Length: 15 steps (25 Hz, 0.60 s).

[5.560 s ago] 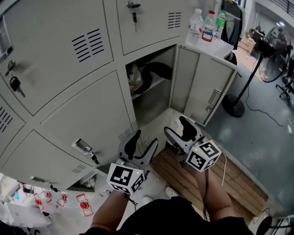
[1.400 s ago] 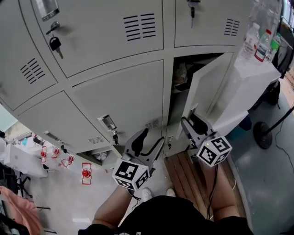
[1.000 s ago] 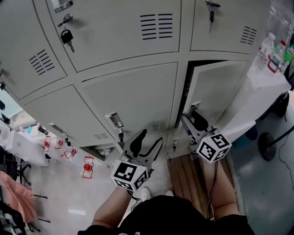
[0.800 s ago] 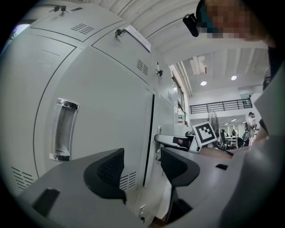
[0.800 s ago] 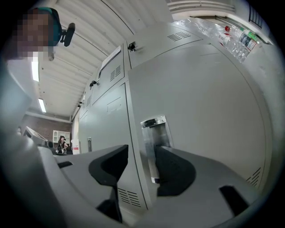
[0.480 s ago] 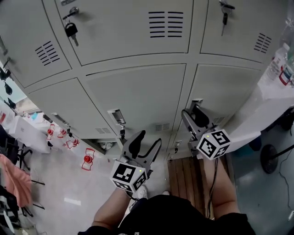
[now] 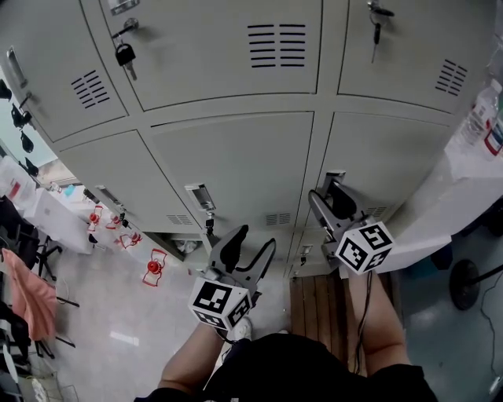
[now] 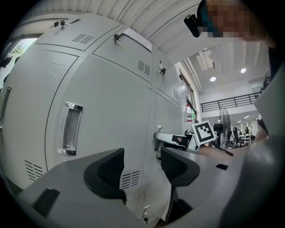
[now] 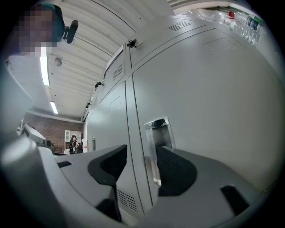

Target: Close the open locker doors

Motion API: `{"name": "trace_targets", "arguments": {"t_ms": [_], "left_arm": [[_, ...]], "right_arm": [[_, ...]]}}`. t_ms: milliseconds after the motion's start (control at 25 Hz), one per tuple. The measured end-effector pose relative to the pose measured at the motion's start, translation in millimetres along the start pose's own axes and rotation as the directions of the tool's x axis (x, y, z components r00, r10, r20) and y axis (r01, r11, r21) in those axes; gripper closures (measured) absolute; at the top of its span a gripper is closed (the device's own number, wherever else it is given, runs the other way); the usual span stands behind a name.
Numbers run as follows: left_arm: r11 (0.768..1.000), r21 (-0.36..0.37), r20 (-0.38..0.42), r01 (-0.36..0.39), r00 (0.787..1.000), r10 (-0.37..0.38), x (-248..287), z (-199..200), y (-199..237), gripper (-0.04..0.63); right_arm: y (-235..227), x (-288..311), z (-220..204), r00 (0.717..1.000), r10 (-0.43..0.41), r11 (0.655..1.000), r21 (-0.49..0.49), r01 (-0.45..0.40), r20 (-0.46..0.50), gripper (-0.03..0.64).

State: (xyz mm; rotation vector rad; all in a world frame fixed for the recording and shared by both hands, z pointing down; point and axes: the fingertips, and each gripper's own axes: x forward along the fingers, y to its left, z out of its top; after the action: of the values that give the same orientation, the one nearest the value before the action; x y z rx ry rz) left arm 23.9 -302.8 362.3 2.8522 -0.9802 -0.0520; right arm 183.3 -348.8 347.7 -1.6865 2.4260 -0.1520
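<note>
The grey lockers fill the head view. The lower right locker door [image 7: 389, 161] lies flush with its neighbours. My right gripper [image 7: 324, 190] is open, its tips close to that door just below the metal handle recess [image 7: 334, 174]. In the right gripper view the recess [image 9: 156, 147] shows between the spread jaws of the right gripper [image 9: 141, 153]. My left gripper [image 7: 255, 235] hangs open and empty near the foot of the middle door [image 7: 236, 165]. In the left gripper view the left gripper [image 8: 141, 156] faces that door, with its handle [image 8: 70, 129] to the left.
Keys hang from the upper doors' locks [image 7: 126, 55] [image 7: 376, 20]. Bottles [image 7: 483, 118] stand on a white surface at the right. A wooden pallet [image 7: 314, 294] lies underfoot, a fan base [image 7: 465, 284] further right. A dark gap [image 7: 182, 248] shows low in the left column.
The lower right locker door, ajar a second ago, has swung shut with my right gripper against it. The left gripper has stayed put.
</note>
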Motion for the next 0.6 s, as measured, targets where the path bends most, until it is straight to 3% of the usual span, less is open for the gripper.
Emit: {"name": "trace_targets", "arguments": {"t_ms": [600], "left_arm": [[0.998, -0.015, -0.029, -0.064, 0.998, 0.063, -17, -15, -20, 0.331]], "right_arm": [[-6, -23, -12, 1.000, 0.028, 0.997, 0.069, -0.027, -0.013, 0.396]]}}
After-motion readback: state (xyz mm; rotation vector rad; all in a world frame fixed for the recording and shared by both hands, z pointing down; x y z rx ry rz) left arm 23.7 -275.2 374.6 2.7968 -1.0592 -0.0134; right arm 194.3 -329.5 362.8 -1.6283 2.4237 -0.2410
